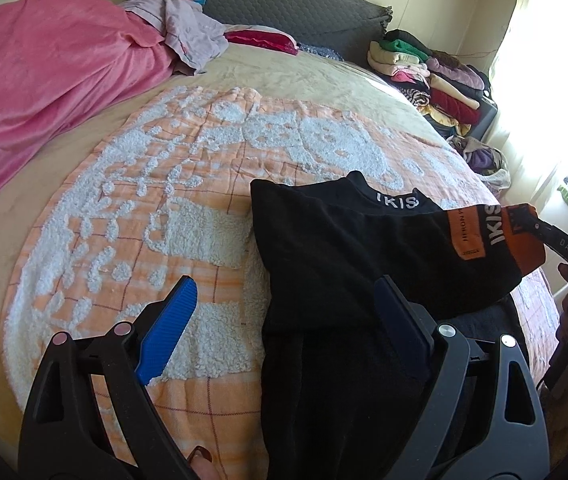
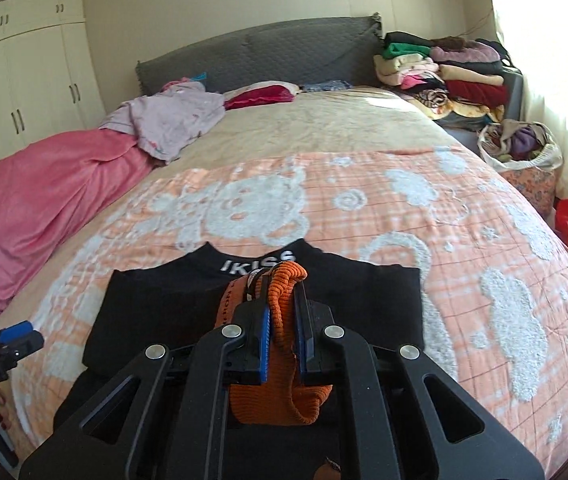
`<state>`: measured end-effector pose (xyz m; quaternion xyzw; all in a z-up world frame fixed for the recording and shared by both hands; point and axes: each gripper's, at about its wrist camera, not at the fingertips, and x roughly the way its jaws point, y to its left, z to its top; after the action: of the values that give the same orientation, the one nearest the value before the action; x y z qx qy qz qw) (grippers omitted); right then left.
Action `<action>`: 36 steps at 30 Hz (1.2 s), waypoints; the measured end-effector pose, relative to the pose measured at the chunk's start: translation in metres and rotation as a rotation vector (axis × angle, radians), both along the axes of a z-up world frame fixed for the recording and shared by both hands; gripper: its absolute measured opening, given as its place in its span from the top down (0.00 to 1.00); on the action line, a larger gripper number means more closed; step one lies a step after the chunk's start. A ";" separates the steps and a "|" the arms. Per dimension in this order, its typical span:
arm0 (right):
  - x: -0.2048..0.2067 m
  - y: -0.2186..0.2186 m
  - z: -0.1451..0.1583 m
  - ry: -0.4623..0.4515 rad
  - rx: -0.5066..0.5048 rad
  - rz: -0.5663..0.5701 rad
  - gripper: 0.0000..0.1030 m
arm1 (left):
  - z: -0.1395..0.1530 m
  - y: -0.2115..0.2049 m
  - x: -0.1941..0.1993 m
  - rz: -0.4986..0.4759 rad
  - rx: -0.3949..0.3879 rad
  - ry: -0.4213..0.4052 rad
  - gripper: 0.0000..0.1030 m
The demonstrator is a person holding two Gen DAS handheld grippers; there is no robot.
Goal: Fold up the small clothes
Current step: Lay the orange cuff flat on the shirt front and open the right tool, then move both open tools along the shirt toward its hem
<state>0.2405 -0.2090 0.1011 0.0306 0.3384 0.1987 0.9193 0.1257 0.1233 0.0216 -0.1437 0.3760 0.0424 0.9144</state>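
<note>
A small black top [image 1: 344, 248] with white "IKISS" lettering on its collar lies on the orange-and-white blanket [image 1: 163, 216]. In the right wrist view the top [image 2: 155, 304] lies flat under my gripper. My right gripper [image 2: 281, 312] is shut on the top's orange ribbed cuff [image 2: 279, 364] and holds the sleeve over the garment's middle. The cuff [image 1: 496, 236] and the right gripper [image 1: 540, 226] also show in the left wrist view. My left gripper [image 1: 290, 296] is open and empty, low over the top's left edge. It shows at the left edge [image 2: 23, 334] of the right wrist view.
A pink blanket [image 2: 35, 200] and a lilac garment [image 2: 171, 120] lie on the bed's left side. Folded clothes [image 2: 444, 72] are stacked at the far right by the grey headboard [image 2: 263, 56]. A bag of clothes [image 2: 520, 144] stands beside the bed. A wardrobe [image 2: 23, 80] stands at the left.
</note>
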 end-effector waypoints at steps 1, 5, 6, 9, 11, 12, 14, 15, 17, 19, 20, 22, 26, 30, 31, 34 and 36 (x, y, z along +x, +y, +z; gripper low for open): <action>0.001 -0.001 -0.002 0.002 -0.001 -0.004 0.91 | 0.000 -0.001 0.001 -0.002 0.001 0.001 0.20; 0.003 -0.004 -0.010 0.013 -0.016 -0.018 0.91 | 0.000 -0.006 0.010 -0.015 0.015 0.007 0.20; 0.004 -0.005 -0.012 0.017 -0.019 -0.021 0.91 | 0.000 -0.008 0.012 -0.019 0.018 0.010 0.20; 0.005 -0.007 -0.017 0.027 -0.024 -0.030 0.91 | 0.000 -0.014 0.019 -0.032 0.022 0.013 0.20; 0.006 -0.009 -0.020 0.035 -0.030 -0.040 0.90 | -0.001 -0.017 0.023 -0.040 0.027 0.018 0.20; 0.006 -0.009 -0.021 0.037 -0.037 -0.046 0.88 | -0.001 -0.020 0.024 -0.046 0.028 0.016 0.20; 0.006 -0.011 -0.023 0.033 -0.053 -0.065 0.81 | -0.001 -0.024 0.029 -0.057 0.032 0.019 0.20; 0.006 -0.013 -0.023 0.030 -0.057 -0.074 0.78 | -0.001 -0.026 0.030 -0.061 0.034 0.019 0.20; 0.005 -0.019 -0.025 0.034 -0.050 -0.091 0.70 | -0.001 -0.030 0.033 -0.072 0.041 0.019 0.20; 0.004 -0.025 -0.026 0.039 -0.045 -0.110 0.61 | -0.002 -0.035 0.036 -0.081 0.054 0.018 0.20; 0.002 -0.028 -0.027 0.040 -0.048 -0.114 0.61 | -0.003 -0.037 0.037 -0.083 0.066 0.014 0.20; -0.001 -0.031 -0.030 0.047 -0.055 -0.116 0.61 | -0.004 -0.043 0.041 -0.096 0.085 0.020 0.20; -0.008 -0.030 -0.038 0.070 -0.072 -0.097 0.61 | -0.009 -0.054 0.051 -0.129 0.081 0.032 0.21; -0.015 -0.021 -0.044 0.089 -0.089 -0.054 0.61 | -0.016 -0.065 0.062 -0.176 0.067 0.051 0.46; -0.017 -0.018 -0.045 0.093 -0.092 -0.041 0.61 | -0.019 -0.068 0.065 -0.188 0.061 0.061 0.52; -0.021 -0.006 -0.048 0.104 -0.097 0.002 0.61 | -0.030 -0.074 0.074 -0.220 0.045 0.093 0.61; -0.023 0.005 -0.051 0.113 -0.103 0.037 0.61 | -0.041 -0.077 0.076 -0.220 0.058 0.135 0.61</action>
<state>0.2179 -0.2040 0.0505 -0.0117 0.4002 0.1959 0.8952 0.2019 0.0465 -0.0195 -0.0719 0.4485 -0.0378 0.8901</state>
